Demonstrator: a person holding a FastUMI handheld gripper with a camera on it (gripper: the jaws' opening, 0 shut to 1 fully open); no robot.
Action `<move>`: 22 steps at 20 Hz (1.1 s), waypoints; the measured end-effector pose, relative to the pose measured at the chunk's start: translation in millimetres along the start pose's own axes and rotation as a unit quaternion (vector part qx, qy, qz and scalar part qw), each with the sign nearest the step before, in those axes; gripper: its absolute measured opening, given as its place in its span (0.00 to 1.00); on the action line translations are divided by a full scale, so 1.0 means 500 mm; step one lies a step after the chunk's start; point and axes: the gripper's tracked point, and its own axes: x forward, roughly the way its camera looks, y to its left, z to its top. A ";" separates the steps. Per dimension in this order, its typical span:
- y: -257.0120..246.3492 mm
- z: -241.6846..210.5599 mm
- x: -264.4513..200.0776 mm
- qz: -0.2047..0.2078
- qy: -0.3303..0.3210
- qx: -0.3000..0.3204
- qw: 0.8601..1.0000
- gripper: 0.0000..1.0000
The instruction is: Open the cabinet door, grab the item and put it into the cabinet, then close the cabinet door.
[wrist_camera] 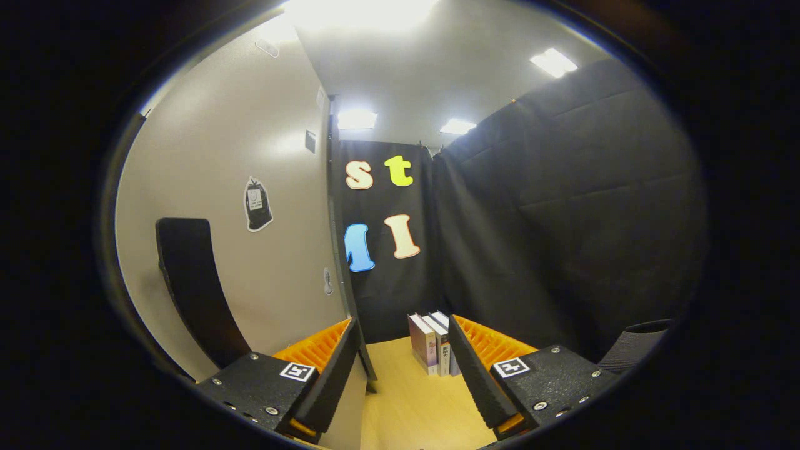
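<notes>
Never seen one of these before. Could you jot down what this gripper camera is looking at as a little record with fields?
gripper: fingers open, nothing between them
cabinet door: pale panel beside the left finger, seemingly shut
handle: dark vertical bar on that door
books: upright in a row, beyond the fingers
table: light wood, under the fingers
task stage: door not yet gripped

Book spines (437, 350), wall sticker (257, 204): print too small, perhaps unreadable.

gripper (403, 362) | fingers (331, 375) spread wide apart | nothing held between them | pointing level, forward
</notes>
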 end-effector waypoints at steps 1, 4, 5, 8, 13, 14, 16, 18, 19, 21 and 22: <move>0.013 -0.004 0.001 0.005 0.002 -0.005 1.000 0.88; 0.062 -0.010 0.012 0.027 0.005 -0.006 1.000 0.88; 0.078 -0.014 0.013 0.036 0.006 -0.005 0.999 0.88; 0.130 -0.018 0.017 0.060 0.007 -0.003 0.998 0.88; 0.222 -0.036 0.033 0.108 0.019 0.003 0.994 0.88; 0.241 -0.040 0.036 0.117 0.021 0.004 0.993 0.88; 0.281 -0.045 0.039 0.136 0.026 0.007 0.990 0.89; 0.320 -0.049 0.039 0.151 0.028 0.007 0.988 0.90; 0.335 -0.053 0.039 0.157 0.031 0.007 0.987 0.91; 0.351 -0.064 0.042 0.165 0.033 0.004 0.986 0.92; 0.359 -0.067 0.040 0.168 0.034 0.002 0.985 0.92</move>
